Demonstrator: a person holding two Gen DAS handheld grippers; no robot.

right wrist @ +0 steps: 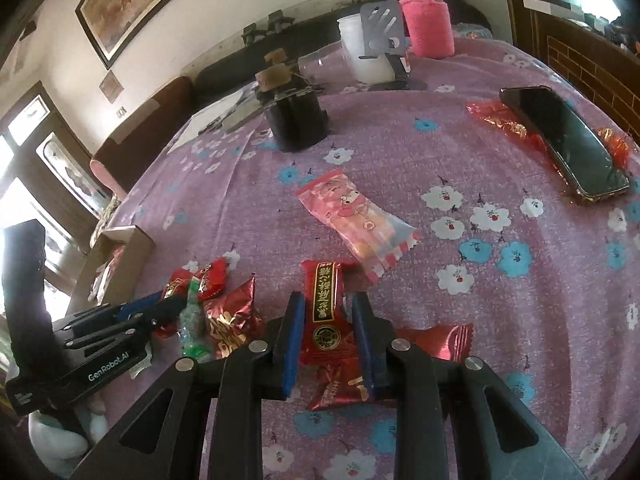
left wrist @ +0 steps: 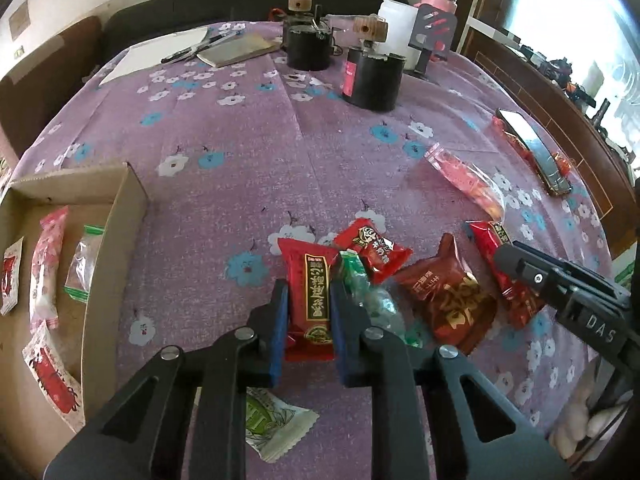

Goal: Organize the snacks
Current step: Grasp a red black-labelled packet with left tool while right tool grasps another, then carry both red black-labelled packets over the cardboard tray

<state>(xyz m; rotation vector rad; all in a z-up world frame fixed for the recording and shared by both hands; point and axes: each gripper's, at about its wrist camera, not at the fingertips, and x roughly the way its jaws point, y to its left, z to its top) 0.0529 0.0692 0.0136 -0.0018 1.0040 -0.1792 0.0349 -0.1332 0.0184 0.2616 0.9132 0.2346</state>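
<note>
On the purple flowered cloth (left wrist: 240, 184) lies a cluster of snack packets. My left gripper (left wrist: 308, 286) is shut on a red packet with a black label (left wrist: 310, 300), its blue pads pressing both long sides. Beside it lie a green clear packet (left wrist: 368, 296), a small red packet (left wrist: 372, 248) and a dark red packet (left wrist: 448, 296). My right gripper (right wrist: 330, 298) is shut on a second red black-label packet (right wrist: 324, 312). A cardboard box (left wrist: 116, 248) at the left holds several snacks. The pink packet (right wrist: 356, 216) lies alone farther out.
A phone (right wrist: 568, 144) rests on red wrappers at the right. Two black cylinders (left wrist: 374, 76) with wooden knobs, a white tub, a pink bottle (right wrist: 426, 20) and papers stand at the far end. A white-and-green packet (left wrist: 272, 420) lies under my left gripper.
</note>
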